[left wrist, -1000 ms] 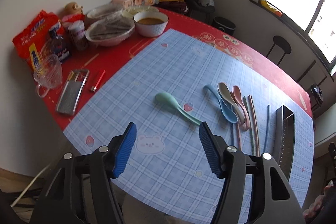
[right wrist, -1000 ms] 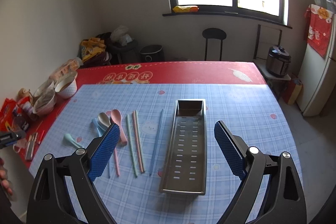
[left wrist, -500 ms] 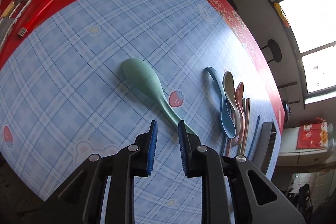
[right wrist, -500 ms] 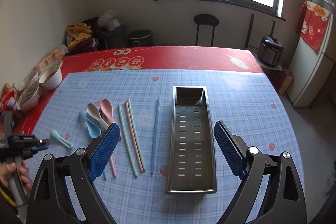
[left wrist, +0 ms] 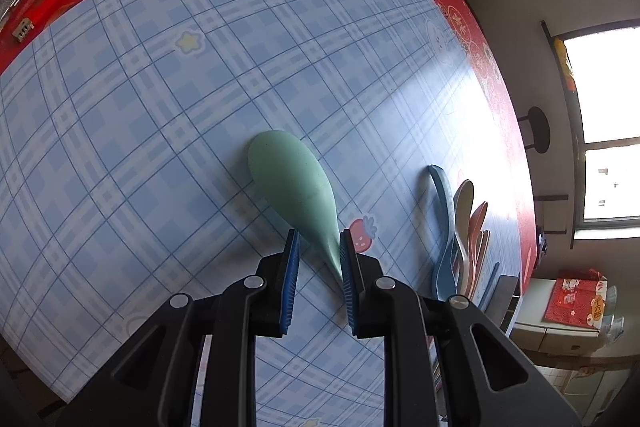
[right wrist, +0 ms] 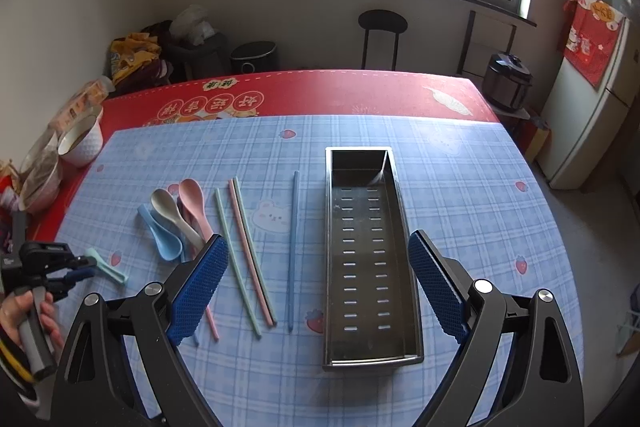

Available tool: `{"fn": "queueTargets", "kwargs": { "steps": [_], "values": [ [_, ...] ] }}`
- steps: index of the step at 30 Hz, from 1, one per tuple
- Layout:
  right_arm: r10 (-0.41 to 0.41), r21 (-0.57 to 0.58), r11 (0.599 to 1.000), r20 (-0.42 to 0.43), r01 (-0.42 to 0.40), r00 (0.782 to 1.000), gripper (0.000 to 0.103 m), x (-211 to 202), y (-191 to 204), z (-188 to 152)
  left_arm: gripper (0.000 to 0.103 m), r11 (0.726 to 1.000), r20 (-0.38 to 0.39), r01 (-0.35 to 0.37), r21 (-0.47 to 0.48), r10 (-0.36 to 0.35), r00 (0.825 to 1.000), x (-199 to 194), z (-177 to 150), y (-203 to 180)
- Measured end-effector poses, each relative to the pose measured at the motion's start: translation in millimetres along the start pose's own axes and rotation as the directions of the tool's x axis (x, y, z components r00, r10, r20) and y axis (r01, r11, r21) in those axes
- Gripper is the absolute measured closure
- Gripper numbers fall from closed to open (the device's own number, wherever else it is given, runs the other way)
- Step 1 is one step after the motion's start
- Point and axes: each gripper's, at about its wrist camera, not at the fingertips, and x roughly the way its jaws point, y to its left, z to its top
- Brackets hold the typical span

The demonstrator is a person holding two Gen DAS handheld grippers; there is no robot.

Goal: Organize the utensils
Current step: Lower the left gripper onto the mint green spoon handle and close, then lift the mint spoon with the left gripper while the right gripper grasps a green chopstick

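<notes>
One blue checked mat [right wrist: 460,187] covers most of the red table [right wrist: 340,91], and all places below are given from the metal tray [right wrist: 370,251] that lies on this mat. Just left of the tray lies a blue chopstick [right wrist: 293,247], further left a pink chopstick [right wrist: 250,247] and a green chopstick [right wrist: 234,259]. Beyond them three spoons lie in a touching group: pink spoon [right wrist: 192,197], grey spoon [right wrist: 168,207], blue spoon [right wrist: 160,235]. Well apart from the tray, at the far left, lies the green spoon [left wrist: 296,195] alone. The left gripper [left wrist: 318,247] is low over it with narrow jaws around the thin handle; one pad touches it, the other stands a little off. The right gripper [right wrist: 320,255] hangs above the tray's near end, jaws wide apart and empty.
</notes>
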Motion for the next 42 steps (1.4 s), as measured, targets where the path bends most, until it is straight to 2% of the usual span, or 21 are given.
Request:
{"fn": "queueTargets", "kwargs": {
  "steps": [6, 10, 11, 15, 16, 17, 18, 24, 27, 31, 35, 42],
  "values": [
    [-0.006, 0.001, 1.0, -0.008, 0.006, 1.0, 0.015, 1.1, -2.5, -0.2, 0.081, 1.0, 0.012, -0.005, 0.006, 0.005, 1.0, 5.8, 2.7, -3.2],
    [-0.009, 0.002, 1.0, -0.017, 0.009, 1.0, 0.015, 2.2, -4.0, -0.3, 0.07, 1.0, 0.032, -0.005, 0.025, 0.005, 0.999, 7.9, 5.1, -11.5],
    [-0.009, 0.003, 1.0, -0.018, 0.009, 1.0, 0.015, 2.6, -4.3, -0.5, 0.067, 0.999, 0.038, -0.012, 0.038, 0.011, 0.999, 9.1, 5.4, -15.5],
    [-0.01, 0.003, 1.0, -0.02, 0.01, 1.0, 0.015, 2.5, -5.0, -0.3, 0.066, 0.993, 0.066, -0.064, 0.097, 0.057, 0.996, 12.5, 4.6, -29.6],
    [-0.01, 0.003, 1.0, -0.02, 0.01, 1.0, 0.015, 2.5, -5.2, -0.2, 0.068, 0.991, 0.072, -0.078, 0.108, 0.07, 0.995, 13.3, 4.3, -32.0],
    [-0.01, 0.005, 1.0, -0.02, 0.01, 1.0, 0.015, 2.6, -4.9, -0.2, 0.086, 0.99, 0.063, -0.075, 0.118, 0.068, 0.996, 16.2, 4.2, -35.0],
    [-0.01, 0.006, 1.0, -0.021, 0.01, 1.0, 0.015, 2.7, -5.7, -0.3, 0.089, 0.991, 0.032, -0.05, 0.123, 0.047, 0.998, 21.4, 3.9, -35.7],
    [-0.013, 0.022, 1.0, -0.025, 0.014, 1.0, 0.015, 2.9, -13.4, -2.7, 0.093, 0.971, 0.059, -0.103, 0.218, 0.092, 0.994, 24.7, -4.4, -51.6],
    [-0.012, 0.03, 0.999, -0.03, 0.013, 0.999, 0.015, 3.7, -15.9, -3.5, 0.093, 0.95, 0.084, -0.139, 0.28, 0.12, 0.989, 27.3, -7.8, -60.9],
    [-0.006, 0.033, 0.999, -0.036, 0.008, 0.999, 0.015, 5.1, -16.0, -5.0, 0.093, 0.897, 0.143, -0.208, 0.391, 0.165, 0.976, 32.4, -17.5, -76.7],
    [0.013, 0.032, 0.999, -0.045, -0.011, 0.999, 0.015, 8.1, -15.8, -7.3, 0.097, 0.867, 0.135, -0.213, 0.45, 0.169, 0.976, 37.4, -25.9, -87.1],
    [0.075, 0.038, 0.997, -0.108, -0.072, 0.991, 0.015, 31.2, -11.7, -13.0, 0.096, 0.766, 0.138, -0.257, 0.589, 0.219, 0.966, 41.7, -47.0, -93.2]
  ]
}}
